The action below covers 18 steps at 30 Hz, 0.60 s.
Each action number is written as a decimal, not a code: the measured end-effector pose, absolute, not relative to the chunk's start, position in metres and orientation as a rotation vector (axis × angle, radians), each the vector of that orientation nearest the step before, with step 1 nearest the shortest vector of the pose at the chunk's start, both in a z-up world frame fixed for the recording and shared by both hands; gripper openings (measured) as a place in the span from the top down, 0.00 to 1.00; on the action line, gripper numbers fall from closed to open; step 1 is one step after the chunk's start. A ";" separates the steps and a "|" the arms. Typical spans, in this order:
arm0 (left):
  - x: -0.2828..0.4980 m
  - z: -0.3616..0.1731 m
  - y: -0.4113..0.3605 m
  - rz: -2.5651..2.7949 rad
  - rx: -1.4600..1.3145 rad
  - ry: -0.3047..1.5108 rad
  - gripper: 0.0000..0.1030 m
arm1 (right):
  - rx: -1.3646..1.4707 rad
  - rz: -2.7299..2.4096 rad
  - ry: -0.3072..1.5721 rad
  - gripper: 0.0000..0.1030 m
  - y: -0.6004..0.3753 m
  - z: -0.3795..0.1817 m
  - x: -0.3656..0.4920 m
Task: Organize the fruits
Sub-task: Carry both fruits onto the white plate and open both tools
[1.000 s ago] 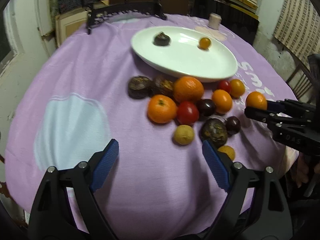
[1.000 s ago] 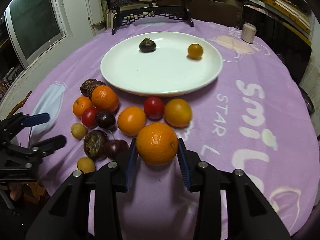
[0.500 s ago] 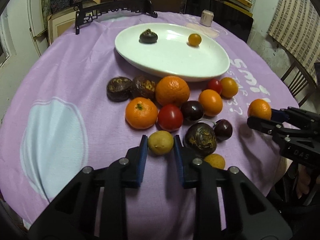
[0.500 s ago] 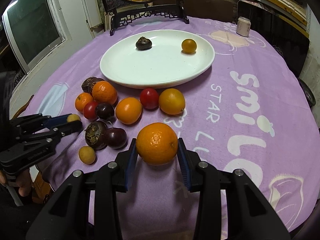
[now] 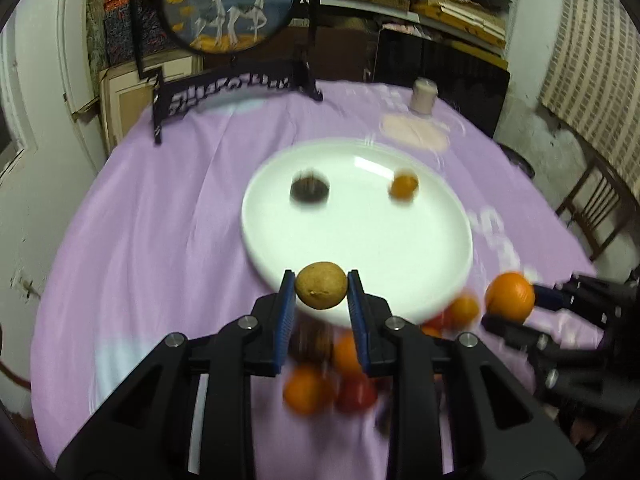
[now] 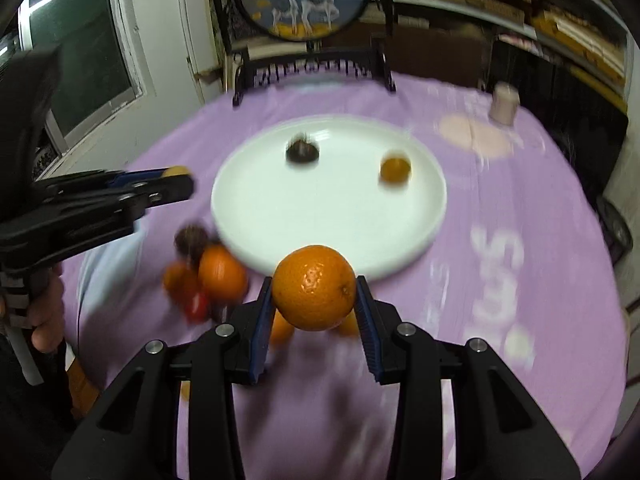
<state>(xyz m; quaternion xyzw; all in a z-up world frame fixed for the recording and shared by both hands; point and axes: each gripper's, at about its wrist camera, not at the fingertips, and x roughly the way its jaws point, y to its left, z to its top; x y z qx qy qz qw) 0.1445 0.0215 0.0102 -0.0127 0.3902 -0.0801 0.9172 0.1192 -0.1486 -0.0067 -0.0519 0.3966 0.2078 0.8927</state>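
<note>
Left gripper (image 5: 321, 285) pinches a small tan-yellow fruit (image 5: 321, 285) — round, matte, speckled skin — held in the air at the 6 o'clock rim of the white plate (image 5: 440, 276). Right gripper (image 6: 315, 289) clamps a large orange (image 6: 314, 288), glossy and dimpled, likewise raised at the plate's 6 o'clock edge.

On the plate: a dark brown fruit (image 5: 310, 190) at 11 o'clock and a small orange fruit (image 5: 404, 187) at 1 o'clock, both smeared by motion blur. The loose fruit pile (image 5: 332, 380) on the purple tablecloth (image 5: 160, 220) is heavily blurred and partly hidden behind the gripper fingers; individual pieces cannot be counted.

Versus 0.5 s ago: the tan fruit was on the cloth between the left fingers — now lifted clear. Both grippers have moved up and toward the plate; the orange is held as before.
</note>
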 end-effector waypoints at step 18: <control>0.266 -0.022 0.014 -0.119 -0.107 0.889 0.74 | -0.092 0.384 0.914 0.62 -0.115 -0.043 0.269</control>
